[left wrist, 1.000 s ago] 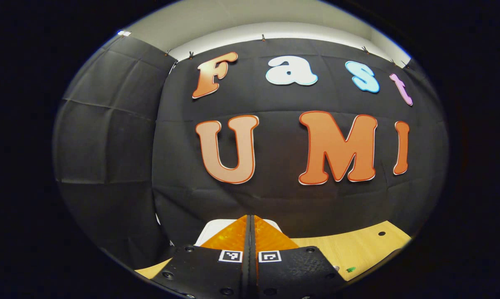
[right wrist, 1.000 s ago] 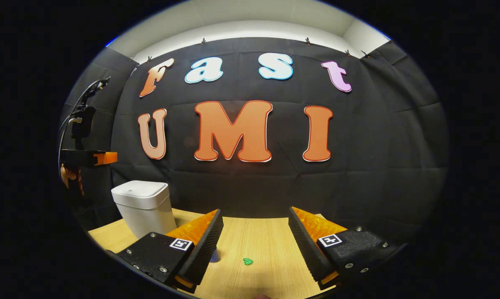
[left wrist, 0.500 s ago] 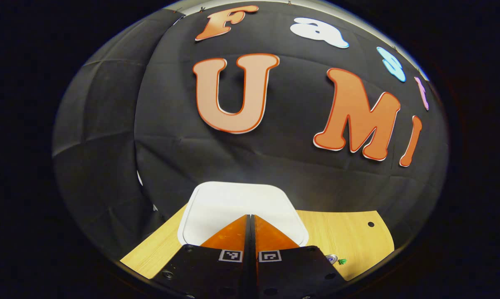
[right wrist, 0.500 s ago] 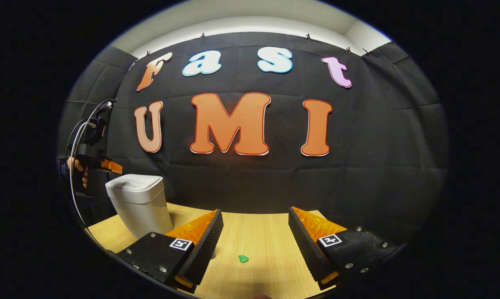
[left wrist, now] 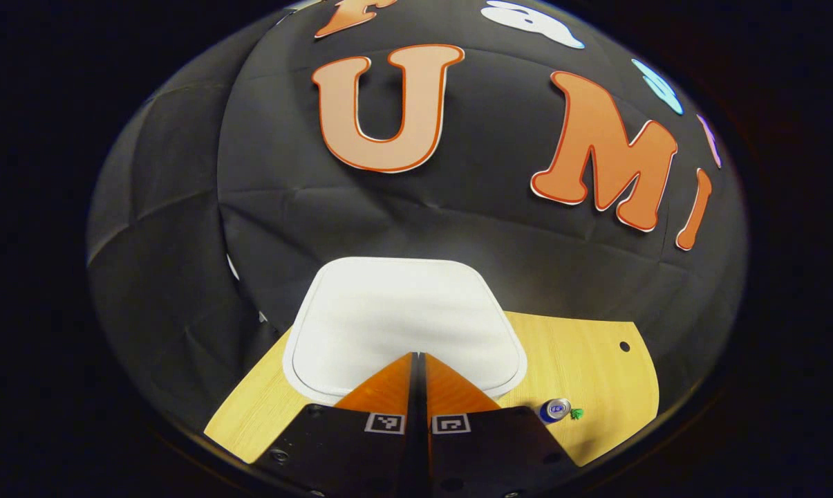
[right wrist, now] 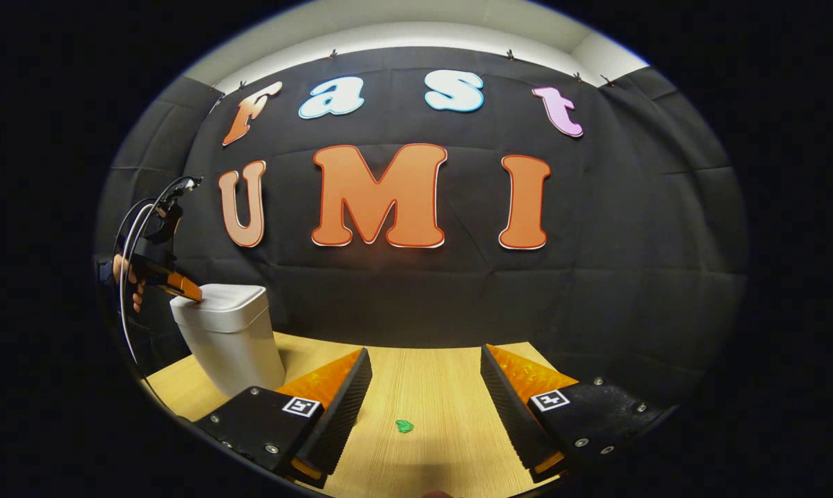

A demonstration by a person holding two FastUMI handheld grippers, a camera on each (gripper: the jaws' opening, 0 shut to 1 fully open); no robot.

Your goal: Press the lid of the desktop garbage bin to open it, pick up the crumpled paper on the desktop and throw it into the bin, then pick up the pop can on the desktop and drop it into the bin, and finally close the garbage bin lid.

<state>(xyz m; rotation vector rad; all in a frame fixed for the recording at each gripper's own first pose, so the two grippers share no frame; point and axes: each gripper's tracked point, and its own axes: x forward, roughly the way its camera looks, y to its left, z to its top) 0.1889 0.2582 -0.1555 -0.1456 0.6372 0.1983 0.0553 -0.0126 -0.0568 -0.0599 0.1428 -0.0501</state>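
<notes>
The left gripper [left wrist: 418,356], fingers closed together, touched the white bin [right wrist: 226,335] lid [left wrist: 402,321]; the right gripper [right wrist: 423,360] was spread open. The can's [left wrist: 555,409] label was unreadable.

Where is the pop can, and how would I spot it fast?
Find the wooden desktop in the left gripper view, then the big white garbage bin standing on it. Just right of the bin's near corner stands a pop can, seen from above: round silver top, blue sides, far smaller than the bin, with a tiny green thing beside it.
</notes>
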